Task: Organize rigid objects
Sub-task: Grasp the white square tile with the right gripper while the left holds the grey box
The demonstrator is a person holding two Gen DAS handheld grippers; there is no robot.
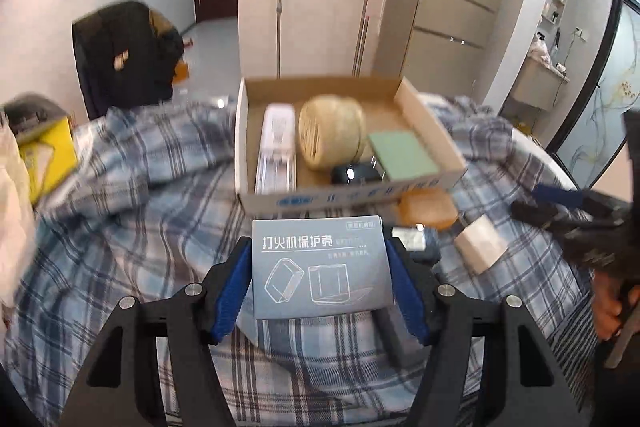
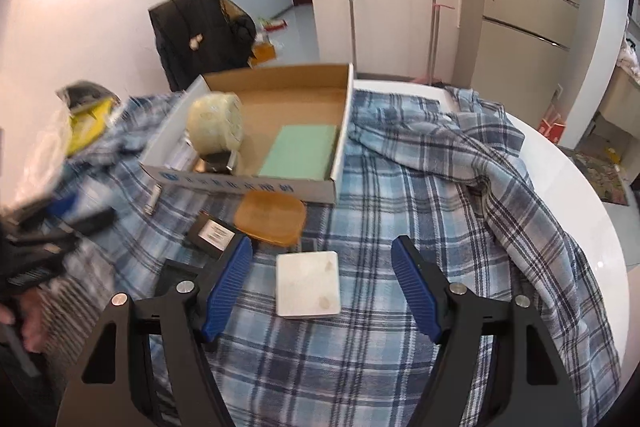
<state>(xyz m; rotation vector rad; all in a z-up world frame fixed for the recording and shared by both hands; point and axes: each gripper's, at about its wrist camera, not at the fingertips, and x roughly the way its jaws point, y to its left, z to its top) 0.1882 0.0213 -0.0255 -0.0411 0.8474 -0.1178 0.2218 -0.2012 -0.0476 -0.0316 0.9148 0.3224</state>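
Big white characters read 打火机保护壳 across the top of the grey-blue box (image 1: 321, 267), clear as day in the left wrist view. Beneath them sit two line drawings of a case, and smaller print beside and under the heading, too fine to read. A small framed label in the box's top right corner is also illegible. The cardboard box (image 1: 344, 201) carries a blue logo and blue characters along its front wall, blurred in both views. The black packet (image 2: 212, 233) bears a white label, its print too small.
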